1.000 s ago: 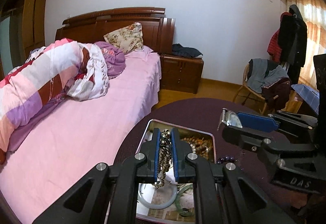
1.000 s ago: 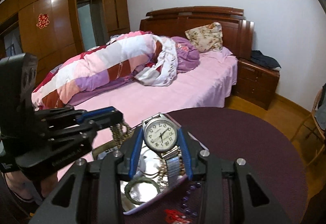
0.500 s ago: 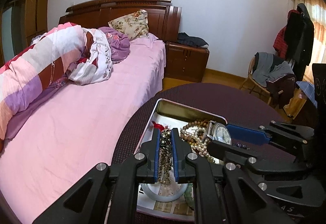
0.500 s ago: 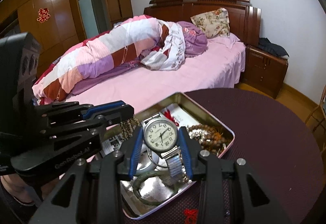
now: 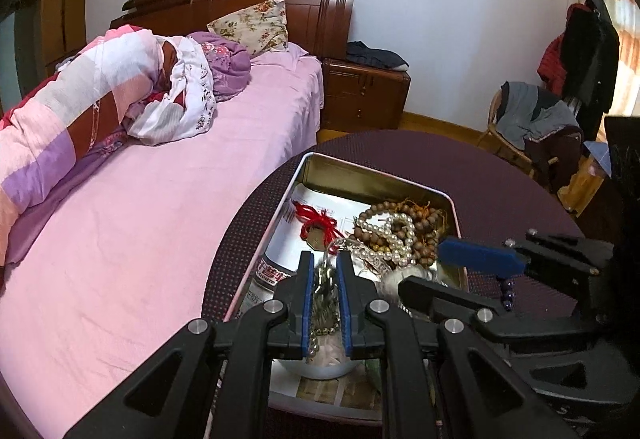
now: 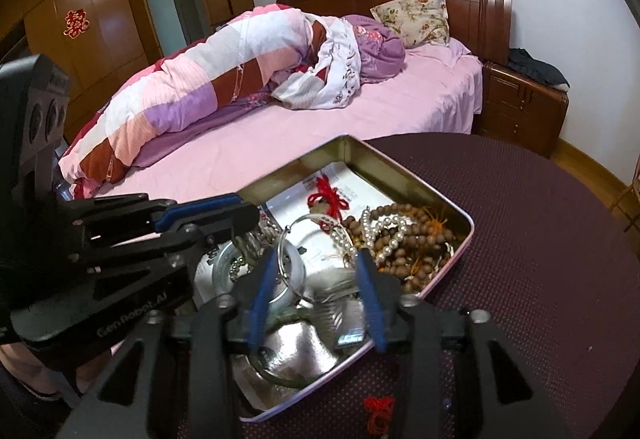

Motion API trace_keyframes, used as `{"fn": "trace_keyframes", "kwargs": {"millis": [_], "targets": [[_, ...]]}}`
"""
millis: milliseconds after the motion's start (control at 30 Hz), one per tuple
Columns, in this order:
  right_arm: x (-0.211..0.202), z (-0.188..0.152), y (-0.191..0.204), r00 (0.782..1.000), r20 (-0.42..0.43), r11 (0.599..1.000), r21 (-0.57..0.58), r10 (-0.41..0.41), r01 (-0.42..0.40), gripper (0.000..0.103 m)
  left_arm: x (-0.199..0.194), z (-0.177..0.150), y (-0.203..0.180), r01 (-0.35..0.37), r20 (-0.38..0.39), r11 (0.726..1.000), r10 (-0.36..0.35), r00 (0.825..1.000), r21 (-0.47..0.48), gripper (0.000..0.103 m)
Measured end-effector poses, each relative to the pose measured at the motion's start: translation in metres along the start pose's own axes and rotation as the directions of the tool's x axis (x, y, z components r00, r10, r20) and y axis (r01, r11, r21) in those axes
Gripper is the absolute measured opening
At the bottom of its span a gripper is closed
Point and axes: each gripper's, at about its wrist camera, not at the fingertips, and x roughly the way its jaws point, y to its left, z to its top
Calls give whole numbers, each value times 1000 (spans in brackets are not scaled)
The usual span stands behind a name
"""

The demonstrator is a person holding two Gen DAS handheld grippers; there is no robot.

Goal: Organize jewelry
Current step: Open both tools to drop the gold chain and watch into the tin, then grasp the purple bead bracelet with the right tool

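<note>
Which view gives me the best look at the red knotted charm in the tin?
Left wrist: the red knotted charm lies unobstructed on the white paper inside the tin, tassel and brass pendant visible. The right wrist view shows it smaller, farther off, pendant mostly hidden.

A pink-sheeted bed (image 5: 168, 199) with a rolled quilt (image 6: 208, 91) filled the frame's left; a clothes-draped chair (image 5: 532, 123) stood at right.
</note>
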Motion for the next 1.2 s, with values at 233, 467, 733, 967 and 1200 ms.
{"fn": "trace_keyframes", "kwargs": {"millis": [233,467,733,967,1200], "targets": [[-4,0,-6,1000,7,1000,19,-5,5,55,-1,-1,8,-42,8,998,42,999,-36,53],[-4,0,-7,1000,5,1000,20,0,0,57,0,-3,11,-41,1,998,41,999,-46,54],[-4,-4,-6,1000,6,1000,26,-6,6,65,-1,-3,13,-76,6,995,77,997,-63,70],[-8,-6,-9,1000,10,999,36,-14,13,68,-1,-3,13,-88,1,994,88,996,-68,72],[-16,-9,-21,999,23,998,64,-27,25,71,-6,-4,14,-106,20,991,108,994,-83,72]]}}
